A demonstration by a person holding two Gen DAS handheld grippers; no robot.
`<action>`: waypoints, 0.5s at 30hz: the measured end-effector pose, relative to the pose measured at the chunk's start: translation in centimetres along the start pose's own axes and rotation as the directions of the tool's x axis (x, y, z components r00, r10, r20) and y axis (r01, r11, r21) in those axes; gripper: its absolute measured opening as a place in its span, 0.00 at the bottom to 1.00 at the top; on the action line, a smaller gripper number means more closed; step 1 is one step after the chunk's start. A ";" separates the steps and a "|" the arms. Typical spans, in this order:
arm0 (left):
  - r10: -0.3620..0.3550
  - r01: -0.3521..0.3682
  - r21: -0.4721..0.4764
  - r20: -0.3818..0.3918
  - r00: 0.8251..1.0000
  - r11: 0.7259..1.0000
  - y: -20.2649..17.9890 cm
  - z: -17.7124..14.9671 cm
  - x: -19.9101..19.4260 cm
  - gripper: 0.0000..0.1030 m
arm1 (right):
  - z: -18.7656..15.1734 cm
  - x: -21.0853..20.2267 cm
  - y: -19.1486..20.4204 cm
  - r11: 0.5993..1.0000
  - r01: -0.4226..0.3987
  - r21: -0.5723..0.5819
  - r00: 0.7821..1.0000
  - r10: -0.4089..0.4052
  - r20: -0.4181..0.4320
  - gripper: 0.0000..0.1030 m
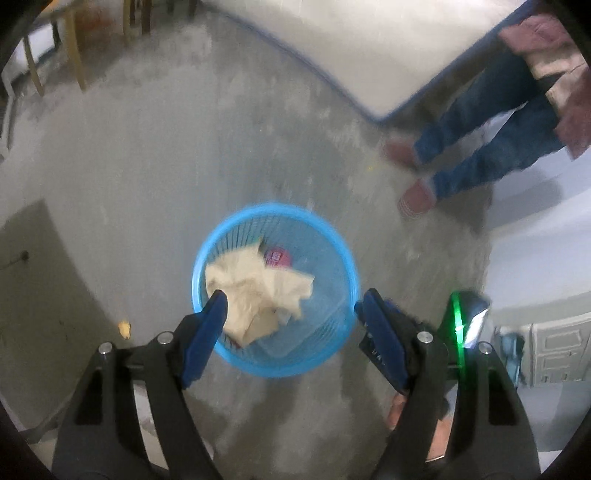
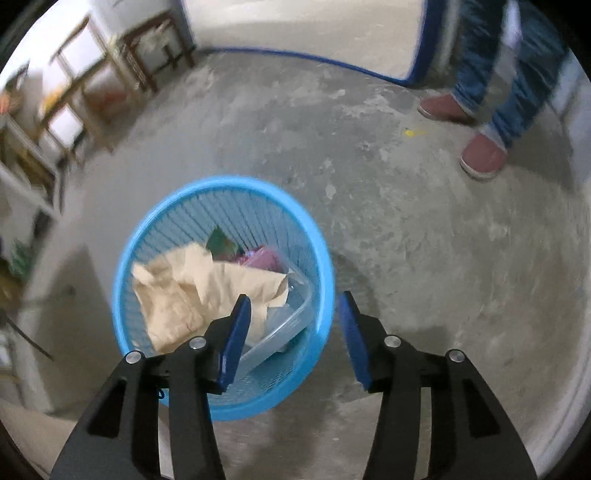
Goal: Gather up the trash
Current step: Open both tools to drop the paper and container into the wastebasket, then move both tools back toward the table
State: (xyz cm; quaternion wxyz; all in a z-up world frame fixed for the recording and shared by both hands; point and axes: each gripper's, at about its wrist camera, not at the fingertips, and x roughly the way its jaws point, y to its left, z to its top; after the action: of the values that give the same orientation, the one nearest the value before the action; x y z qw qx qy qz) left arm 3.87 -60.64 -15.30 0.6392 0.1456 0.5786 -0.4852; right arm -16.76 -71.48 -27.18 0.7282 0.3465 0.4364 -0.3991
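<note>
A round blue mesh trash basket [image 1: 343, 258] stands on the concrete floor, seen from above in both views [image 2: 325, 273]. Inside lie crumpled beige paper [image 1: 255, 284] [image 2: 192, 291], a clear plastic container [image 2: 291, 317], a pink packet [image 1: 277, 256] [image 2: 266, 258] and a green scrap [image 2: 219, 240]. My left gripper [image 1: 290, 299] is open and empty above the basket. My right gripper [image 2: 293, 301] is open and empty above the basket's right rim.
A person in blue jeans and red shoes [image 1: 417, 197] [image 2: 482, 155] stands at the right. A white mat with a blue border [image 1: 332, 44] [image 2: 314, 29] lies beyond. Wooden tables and chairs [image 2: 92, 85] stand at the left. A small yellow scrap [image 1: 123, 326] lies on the floor.
</note>
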 end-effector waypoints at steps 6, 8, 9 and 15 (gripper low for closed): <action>-0.090 0.085 0.041 0.164 0.982 0.996 -2.1 -0.7 -10.6 0.70 | -2.0 -5.0 -2.8 0.990 -0.093 0.104 0.994 0.087 0.064 0.43; -0.110 0.102 0.046 0.210 0.972 0.994 -2.1 -1.1 -13.7 0.73 | -3.2 -6.8 -2.9 0.986 -0.123 0.109 0.991 0.116 0.073 0.43; -0.113 0.105 0.048 0.224 0.968 0.993 -2.1 -1.3 -15.3 0.73 | -3.7 -7.5 -2.9 0.985 -0.136 0.110 0.989 0.129 0.075 0.43; -0.102 0.085 0.069 0.313 0.944 0.994 -0.4 -3.8 -22.7 0.76 | -7.5 -12.9 -1.7 0.969 -0.224 0.108 0.972 0.214 0.097 0.43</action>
State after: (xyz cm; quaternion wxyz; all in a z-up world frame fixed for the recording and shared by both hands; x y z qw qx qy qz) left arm 4.48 -47.77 3.75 0.6956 0.0556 0.4618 -0.5475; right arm -24.86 -62.27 -18.54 0.7640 0.4176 0.3399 -0.3556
